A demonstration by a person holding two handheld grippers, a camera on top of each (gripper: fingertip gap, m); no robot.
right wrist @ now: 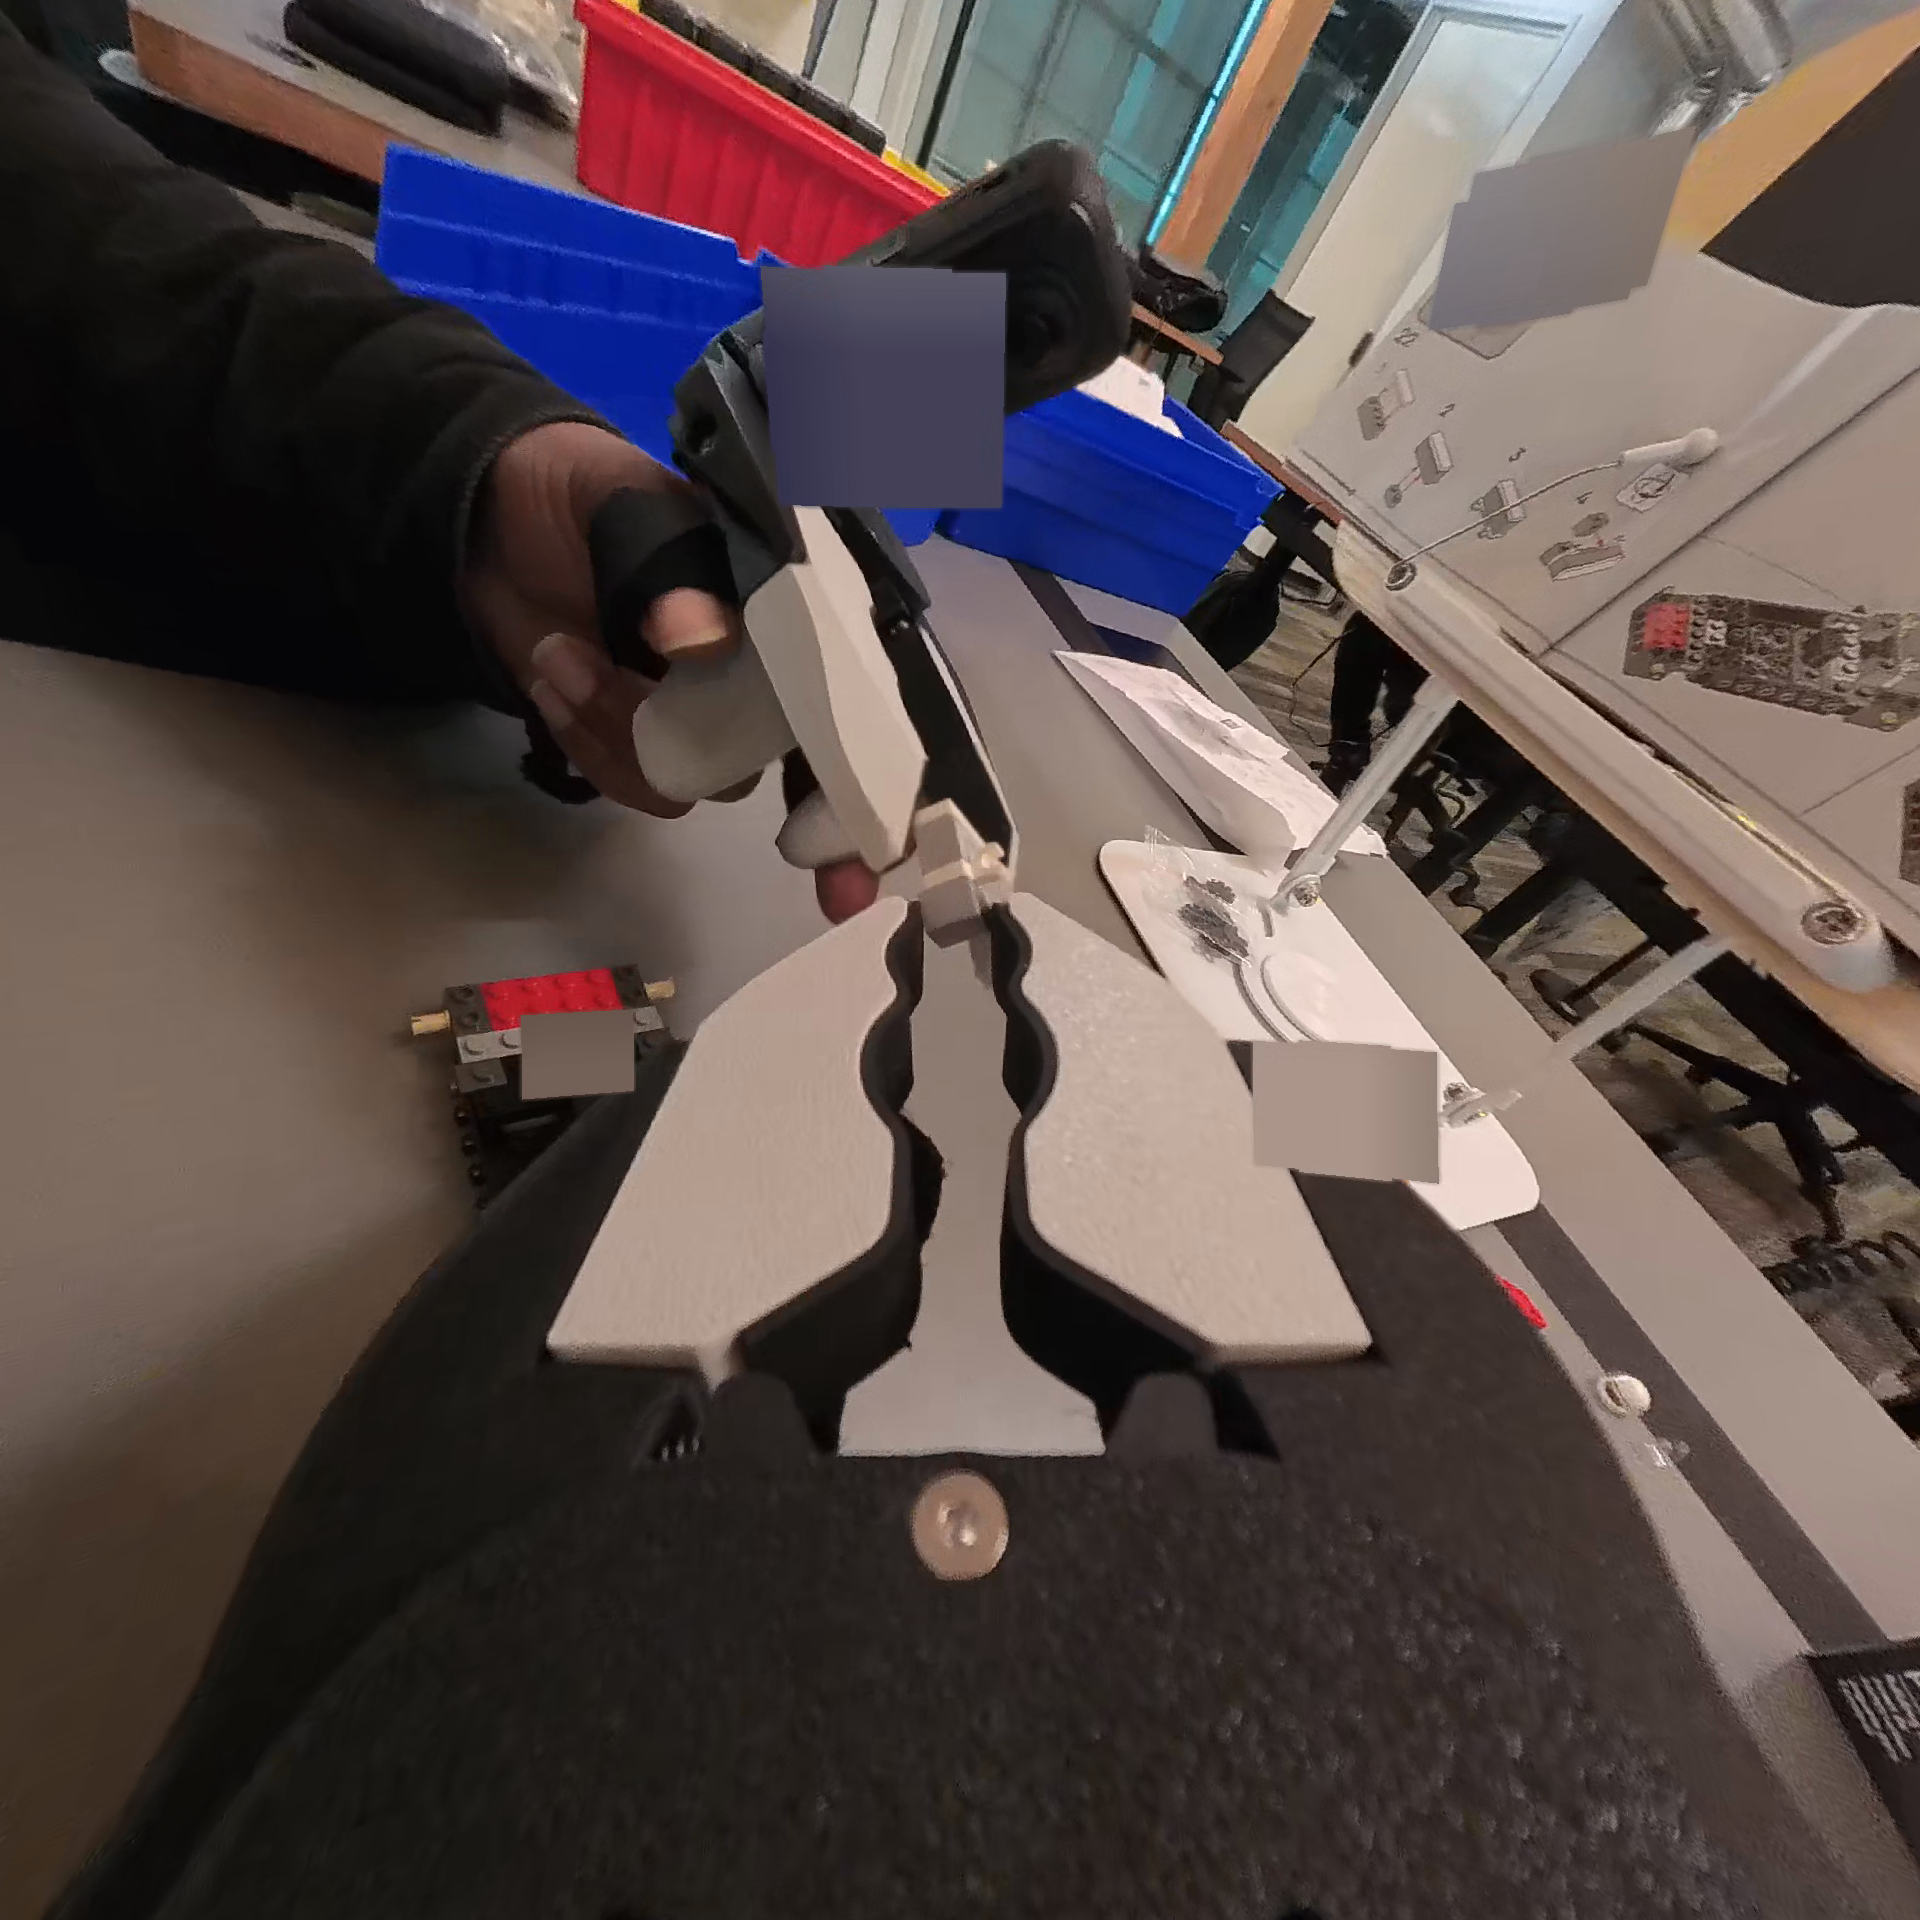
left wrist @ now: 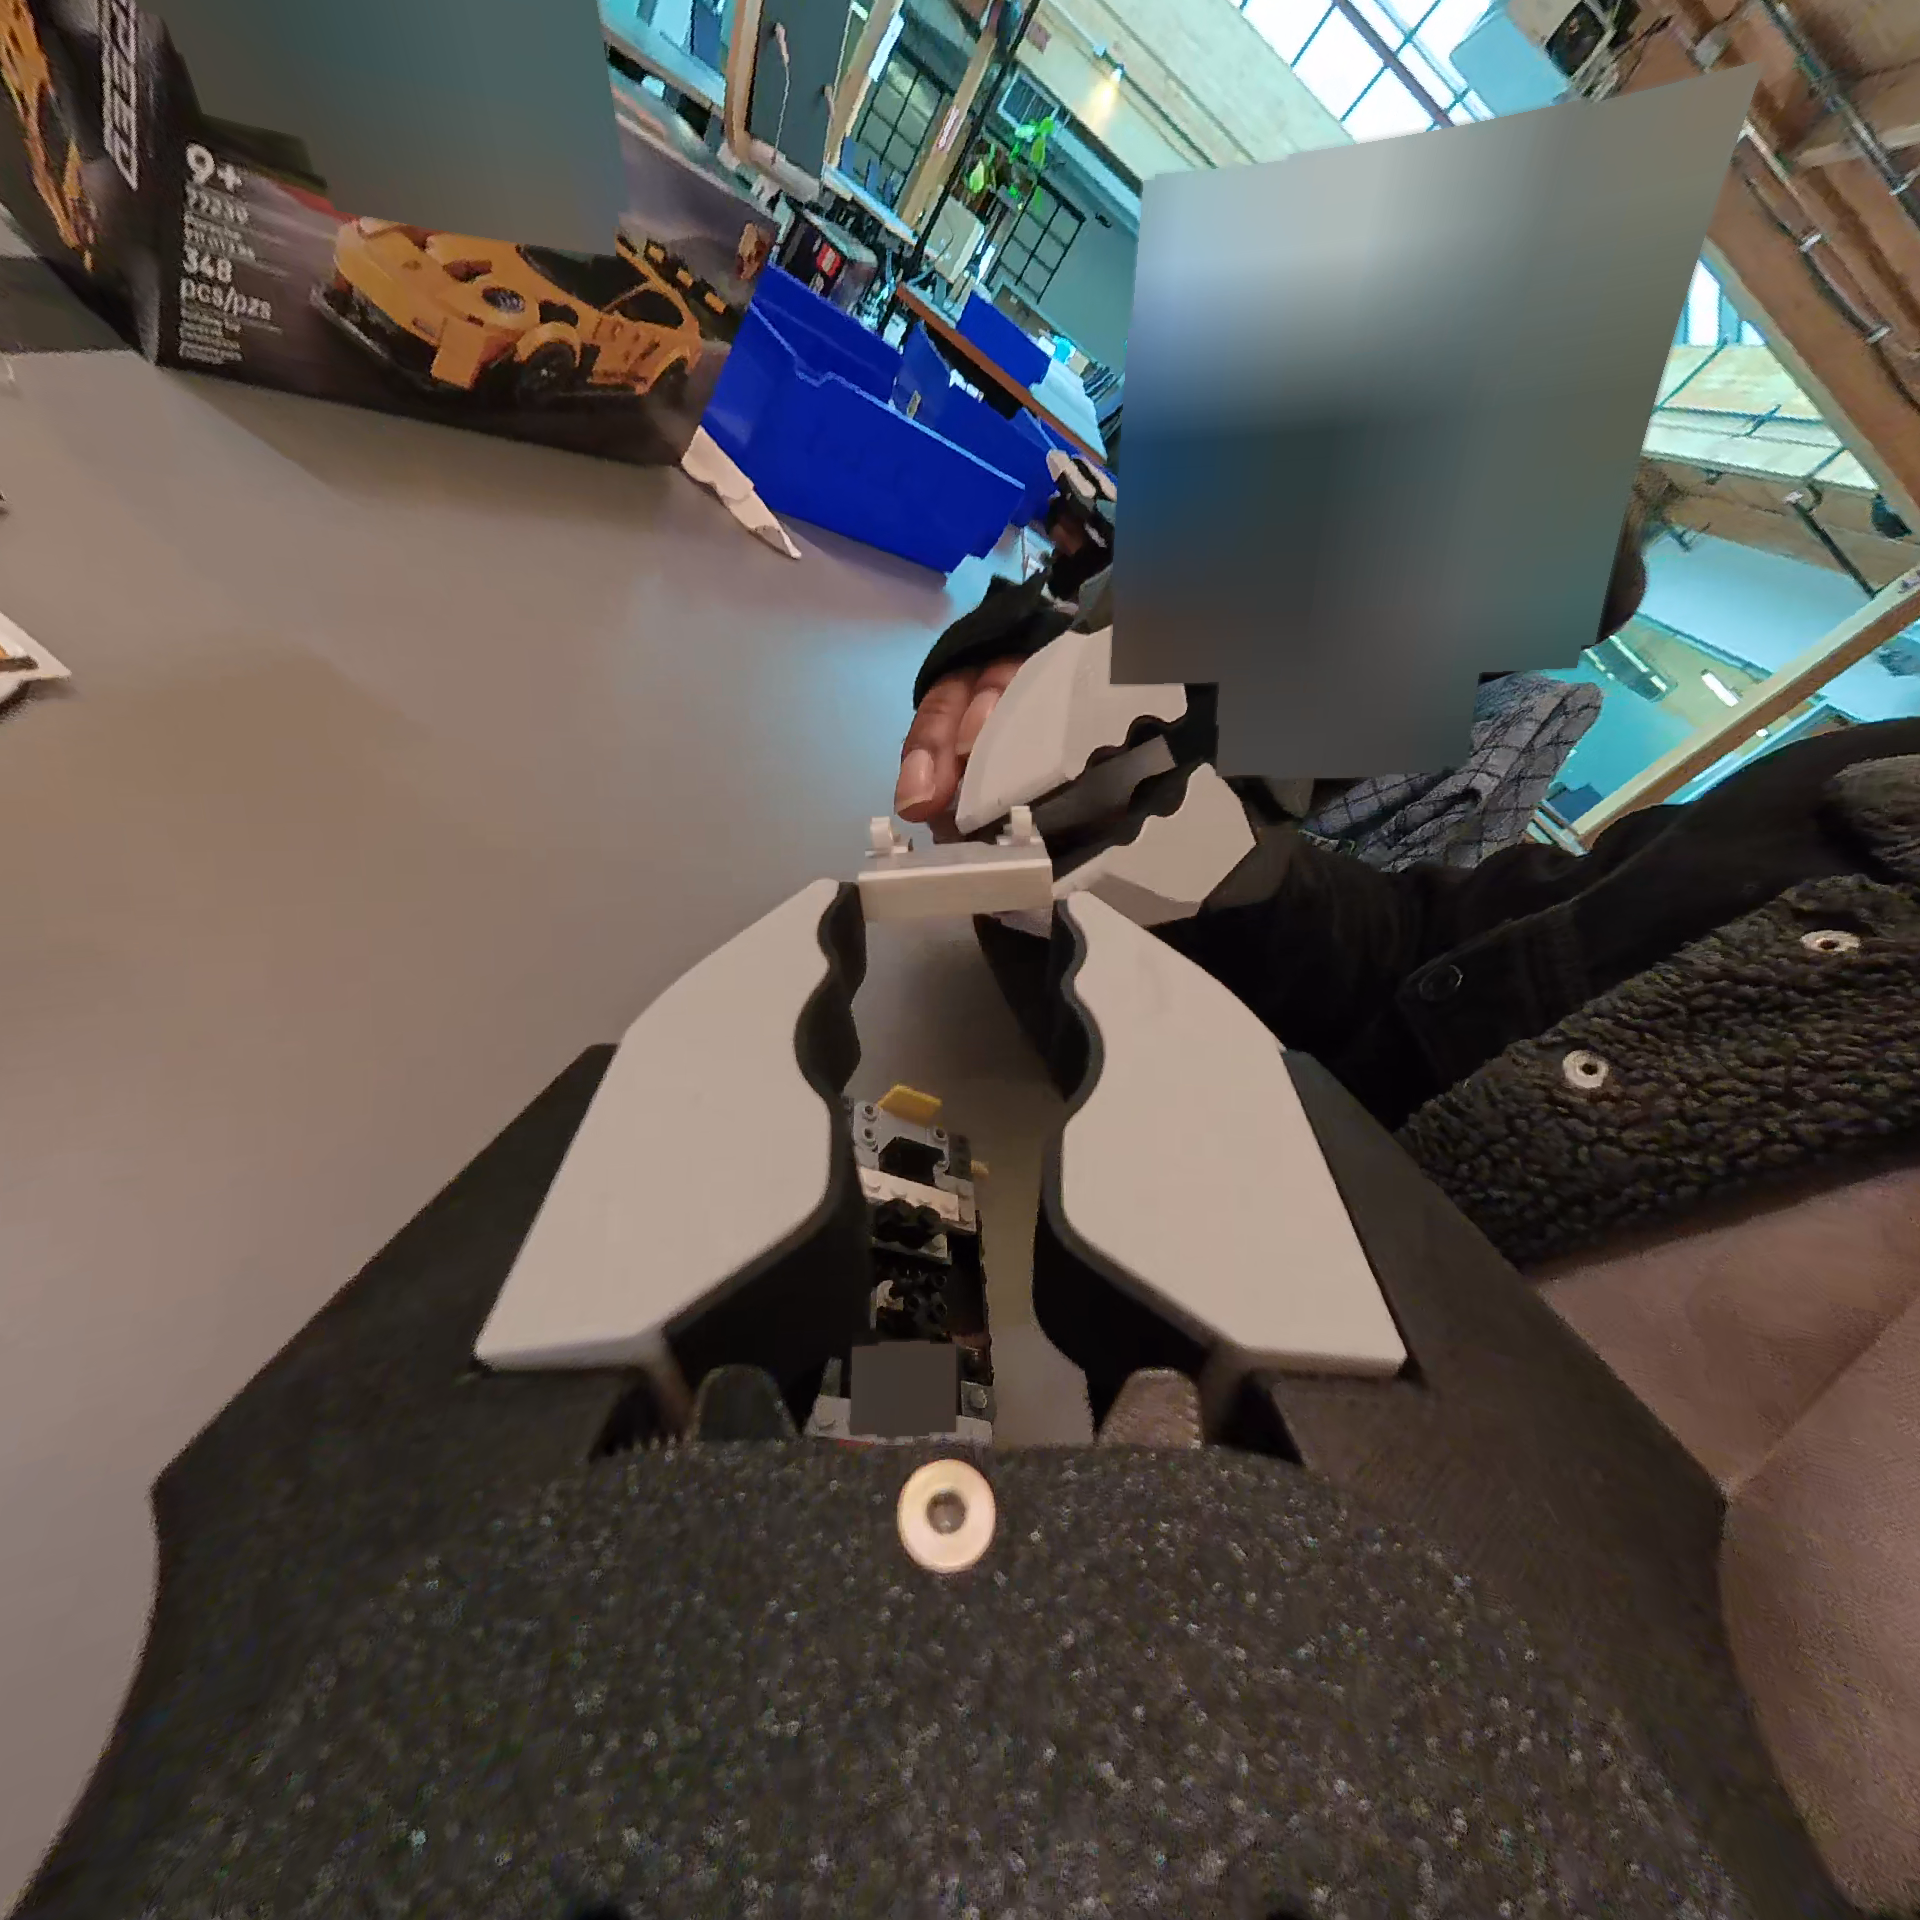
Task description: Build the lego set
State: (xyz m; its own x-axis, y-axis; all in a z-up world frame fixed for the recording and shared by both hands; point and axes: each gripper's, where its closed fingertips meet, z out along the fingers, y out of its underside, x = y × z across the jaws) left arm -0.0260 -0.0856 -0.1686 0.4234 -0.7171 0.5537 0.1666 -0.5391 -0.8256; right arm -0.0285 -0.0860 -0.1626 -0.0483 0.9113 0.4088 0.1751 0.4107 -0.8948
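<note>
Left wrist view: left gripper (left wrist: 961,896) holds a light grey lego piece (left wrist: 954,883) at the fingertips. The piece's long axis runs crosswise, spanning from one fingertip to the other; two small clip-like tabs on its far edge point away from the camera, toward the right gripper (left wrist: 1044,821). The right gripper's tips touch or nearly touch the far edge of the piece; exact contact cannot be told. A hand (left wrist: 951,743) wraps the right gripper's handle. Below, seen between the left gripper's fingers, the partly built lego model (left wrist: 914,1236) sits on the grey tabletop (left wrist: 416,779), long axis running away from the camera, a small yellow part at its far end. The lego box (left wrist: 416,312) stands at the far left of the tabletop, with blue bins (left wrist: 852,436) beyond its end.

Right wrist view: right gripper (right wrist: 961,920) has its fingers drawn narrow, tips pinching or pressing the lower end of the same grey lego piece (right wrist: 951,868). Here the piece stands roughly upright, slightly tilted, long axis near vertical, held above the tabletop (right wrist: 260,883). The left gripper (right wrist: 935,831) comes down from upper left, gripped by a hand (right wrist: 582,644) in a dark sleeve, and clamps the piece's upper part. The lego model (right wrist: 551,1013) lies on the tabletop to the left, red plate on top, tan axle pins sticking out either side. An instruction booklet (right wrist: 1662,520) rests on a tilted stand at right.
</note>
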